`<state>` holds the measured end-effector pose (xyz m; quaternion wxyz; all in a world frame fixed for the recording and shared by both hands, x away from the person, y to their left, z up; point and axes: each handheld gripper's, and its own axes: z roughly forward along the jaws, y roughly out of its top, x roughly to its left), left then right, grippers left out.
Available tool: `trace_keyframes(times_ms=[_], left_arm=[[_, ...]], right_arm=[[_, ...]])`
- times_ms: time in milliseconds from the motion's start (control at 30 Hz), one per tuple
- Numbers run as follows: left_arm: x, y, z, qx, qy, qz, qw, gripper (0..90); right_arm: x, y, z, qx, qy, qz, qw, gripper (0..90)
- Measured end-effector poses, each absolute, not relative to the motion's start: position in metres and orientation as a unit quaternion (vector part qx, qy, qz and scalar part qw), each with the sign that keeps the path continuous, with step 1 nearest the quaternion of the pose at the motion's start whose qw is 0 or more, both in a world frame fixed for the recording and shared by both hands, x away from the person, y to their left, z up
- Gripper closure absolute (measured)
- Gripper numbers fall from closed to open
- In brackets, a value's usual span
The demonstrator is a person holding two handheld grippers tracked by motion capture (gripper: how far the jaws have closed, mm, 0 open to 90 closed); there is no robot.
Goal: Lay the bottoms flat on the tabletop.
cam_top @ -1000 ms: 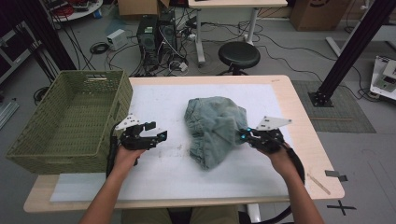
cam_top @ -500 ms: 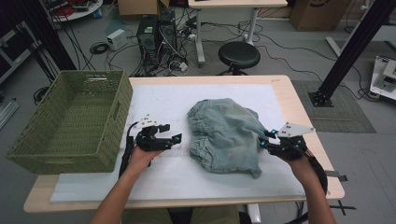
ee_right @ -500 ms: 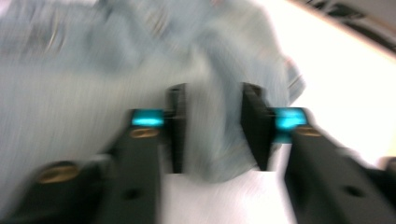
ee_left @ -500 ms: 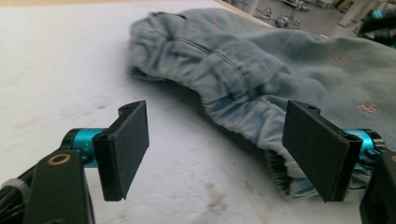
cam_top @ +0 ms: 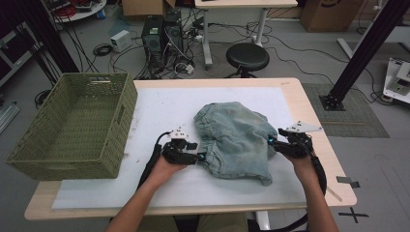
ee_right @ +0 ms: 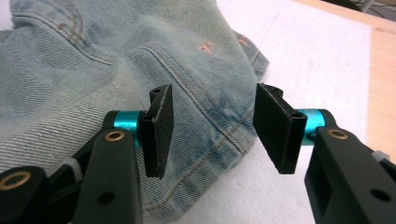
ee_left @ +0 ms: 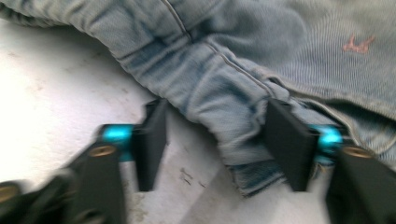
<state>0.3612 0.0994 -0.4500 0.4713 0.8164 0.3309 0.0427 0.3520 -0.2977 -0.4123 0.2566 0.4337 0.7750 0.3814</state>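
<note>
A: What's nearest the person?

B: Both forearms. The left gripper [cam_top: 202,157] sits at the near-left edge of the denim garment [cam_top: 237,137]; its jaws have just been closing, and a bunched fold lies between them without a firm pinch.

A: And the right gripper [cam_top: 273,142]?

B: At the garment's right edge, jaws just opened, half-wide, hovering over a seam and holding nothing.

A: Anything in the way?

B: No. The garment lies crumpled mid-table on the white mat [cam_top: 169,108]. A green basket [cam_top: 72,125] stands left; beyond the table, a stool [cam_top: 247,57].
</note>
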Motion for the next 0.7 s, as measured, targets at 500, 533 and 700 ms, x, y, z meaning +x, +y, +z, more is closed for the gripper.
trace_keyframes(times_ms=[500, 533, 700], left_arm=[[0.358, 0.116, -0.438, 0.795, 0.366, 0.096, 0.475, 85.3], [0.359, 0.124, -0.436, 0.790, 0.373, 0.105, 0.475, 85.3], [0.366, 0.160, -0.425, 0.756, 0.424, 0.154, 0.475, 85.5]], right_arm=[[0.351, -0.298, -0.416, 0.435, 0.773, 0.388, 0.251, 49.5], [0.350, -0.298, -0.416, 0.436, 0.773, 0.388, 0.250, 49.5], [0.350, -0.298, -0.416, 0.432, 0.775, 0.385, 0.253, 52.0]])
